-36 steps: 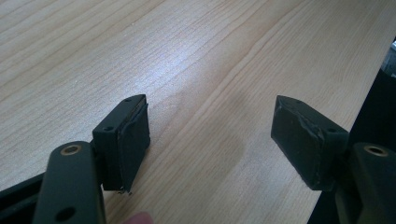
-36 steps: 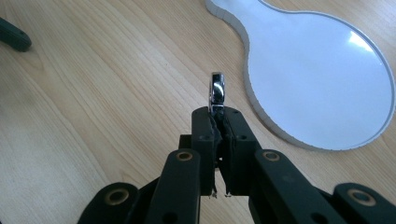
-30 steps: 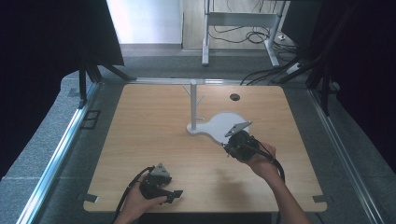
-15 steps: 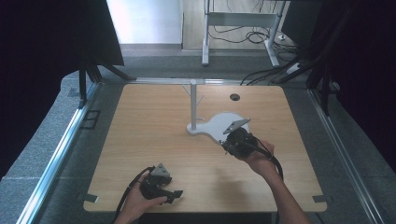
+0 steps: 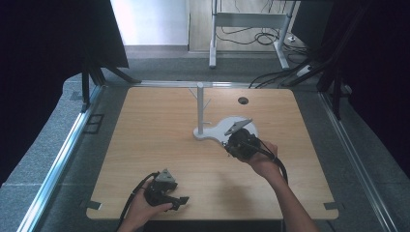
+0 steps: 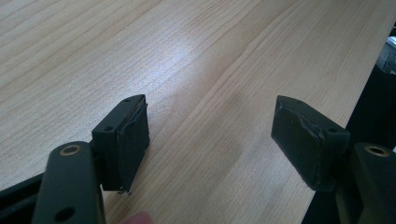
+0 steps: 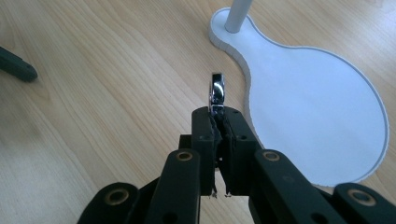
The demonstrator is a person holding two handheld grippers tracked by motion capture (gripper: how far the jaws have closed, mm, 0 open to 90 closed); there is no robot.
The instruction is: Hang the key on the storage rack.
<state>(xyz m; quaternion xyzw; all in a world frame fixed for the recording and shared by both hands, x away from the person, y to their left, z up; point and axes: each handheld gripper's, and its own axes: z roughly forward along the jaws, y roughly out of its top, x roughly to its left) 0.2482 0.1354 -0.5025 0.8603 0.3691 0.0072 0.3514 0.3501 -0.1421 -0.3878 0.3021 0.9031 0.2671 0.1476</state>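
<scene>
A small shiny metal ring (image 7: 217,91) stands on edge above the wood, with my right gripper (image 7: 218,114) shut on its lower part. Just to its right lies the white paddle-shaped base (image 7: 317,112) of a stand, whose white post (image 7: 238,14) rises ahead. In the high view the right gripper (image 5: 233,144) hovers at the near edge of that base (image 5: 227,126), beside the pegged post (image 5: 199,108). My left gripper (image 5: 179,198) rests near the table's front edge. Its jaws stand wide open over bare wood (image 6: 210,140), holding nothing.
The wooden table (image 5: 159,125) has a round cable hole (image 5: 243,100) at the back right. Its front edge runs close to the left gripper. A dark bar-shaped tip (image 7: 16,65) lies on the wood at the far left of the right gripper view.
My right gripper has shifted slightly left and away, toward the stand's post. The left gripper has stayed in place.
</scene>
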